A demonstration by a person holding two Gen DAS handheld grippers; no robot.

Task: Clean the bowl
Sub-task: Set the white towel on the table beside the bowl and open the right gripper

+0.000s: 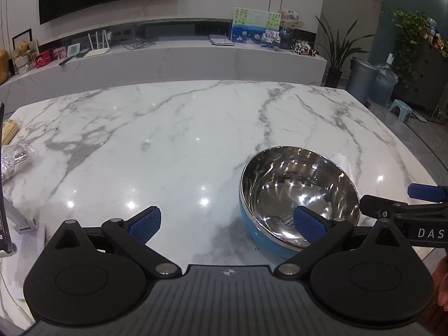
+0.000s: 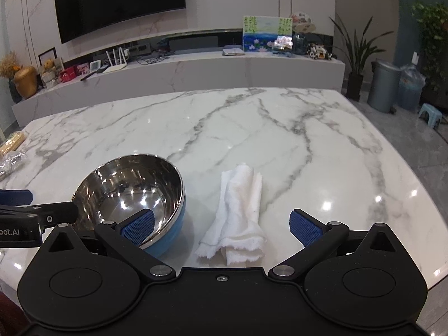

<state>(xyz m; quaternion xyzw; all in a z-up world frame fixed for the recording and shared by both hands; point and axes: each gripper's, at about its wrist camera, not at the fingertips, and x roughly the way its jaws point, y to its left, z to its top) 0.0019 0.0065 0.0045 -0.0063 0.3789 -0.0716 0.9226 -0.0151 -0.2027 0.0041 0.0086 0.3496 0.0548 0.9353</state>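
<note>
Two grippers are held wide open over the marble table [image 2: 252,128], and nothing is gripped by either. The bowl [image 2: 131,196], steel inside and blue outside, is seen at lower left of the right wrist view, with a folded white cloth [image 2: 238,210] lying just beside it at lower centre. The right gripper [image 2: 222,226] is lined up with the cloth between its fingers. The left gripper [image 1: 228,224] is placed with one pad over the bowl's near rim. The task is judged to be at its opening step: the cloth must be seized next, and the bowl steadied.
</note>
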